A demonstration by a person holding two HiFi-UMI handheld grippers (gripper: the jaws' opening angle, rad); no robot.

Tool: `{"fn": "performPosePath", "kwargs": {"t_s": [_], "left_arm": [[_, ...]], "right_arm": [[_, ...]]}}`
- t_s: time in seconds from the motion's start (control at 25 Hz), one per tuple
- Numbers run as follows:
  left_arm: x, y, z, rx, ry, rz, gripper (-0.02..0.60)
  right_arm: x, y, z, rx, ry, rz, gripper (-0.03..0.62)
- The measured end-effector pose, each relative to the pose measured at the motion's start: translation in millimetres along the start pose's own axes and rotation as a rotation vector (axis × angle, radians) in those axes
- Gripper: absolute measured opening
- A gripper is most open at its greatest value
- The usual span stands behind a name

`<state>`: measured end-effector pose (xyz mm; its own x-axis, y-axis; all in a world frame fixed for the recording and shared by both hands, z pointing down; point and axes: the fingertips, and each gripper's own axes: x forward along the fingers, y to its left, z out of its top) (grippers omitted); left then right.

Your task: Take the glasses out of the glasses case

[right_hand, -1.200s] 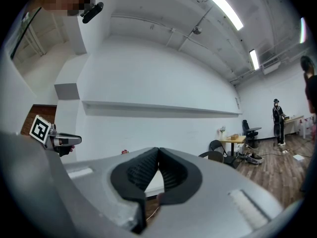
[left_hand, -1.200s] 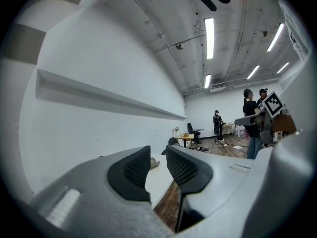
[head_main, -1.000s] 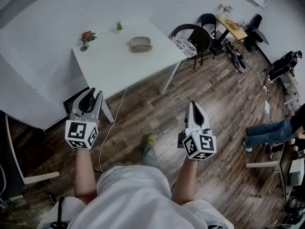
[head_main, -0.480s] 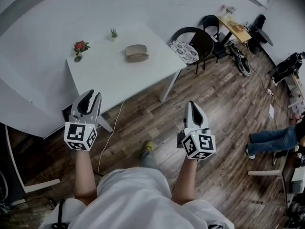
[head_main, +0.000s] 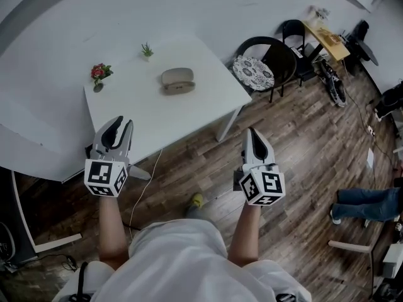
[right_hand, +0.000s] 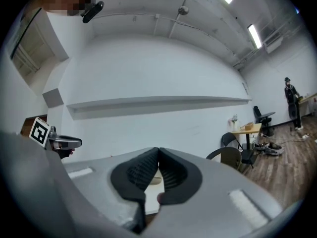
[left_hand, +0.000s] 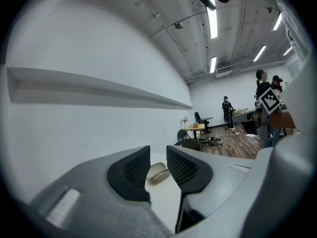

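A closed tan glasses case [head_main: 177,80] lies on the far middle of the white table [head_main: 189,115]. My left gripper [head_main: 120,124] hovers at the table's near left edge, well short of the case. Its jaws stand a little apart with nothing between them. In the left gripper view the glasses case [left_hand: 158,172] shows through the gap of that gripper [left_hand: 158,150]. My right gripper [head_main: 252,134] hangs over the wood floor off the table's near right side. In the right gripper view the gripper [right_hand: 158,150] has its pads pressed together and holds nothing.
A red flower pot [head_main: 98,74] and a small green plant [head_main: 147,49] stand at the table's far edge. A black chair with a patterned cushion [head_main: 254,72] sits right of the table. A white cable [head_main: 142,182] trails on the floor. Jeans-clad legs [head_main: 371,201] show at far right.
The table and case have slid down and left in the head view as I come closer. Both grippers keep the same pose and jaw state.
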<state>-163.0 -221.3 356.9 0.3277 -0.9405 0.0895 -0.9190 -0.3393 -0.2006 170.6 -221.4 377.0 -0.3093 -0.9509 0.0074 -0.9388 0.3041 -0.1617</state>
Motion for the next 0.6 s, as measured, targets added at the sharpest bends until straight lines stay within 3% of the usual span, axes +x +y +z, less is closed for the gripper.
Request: {"fn": "performPosePath", "kwargs": {"t_s": [0.2, 0.6], "left_arm": [[50, -8, 7, 0.054, 0.030, 0.017, 0.114], [106, -12, 14, 0.073, 0.047, 0.042, 0.115]], "right_arm": [[47, -36, 3, 0.011, 0.009, 0.030, 0.003], [103, -74, 10, 0.031, 0.007, 0.068, 0.003]]}}
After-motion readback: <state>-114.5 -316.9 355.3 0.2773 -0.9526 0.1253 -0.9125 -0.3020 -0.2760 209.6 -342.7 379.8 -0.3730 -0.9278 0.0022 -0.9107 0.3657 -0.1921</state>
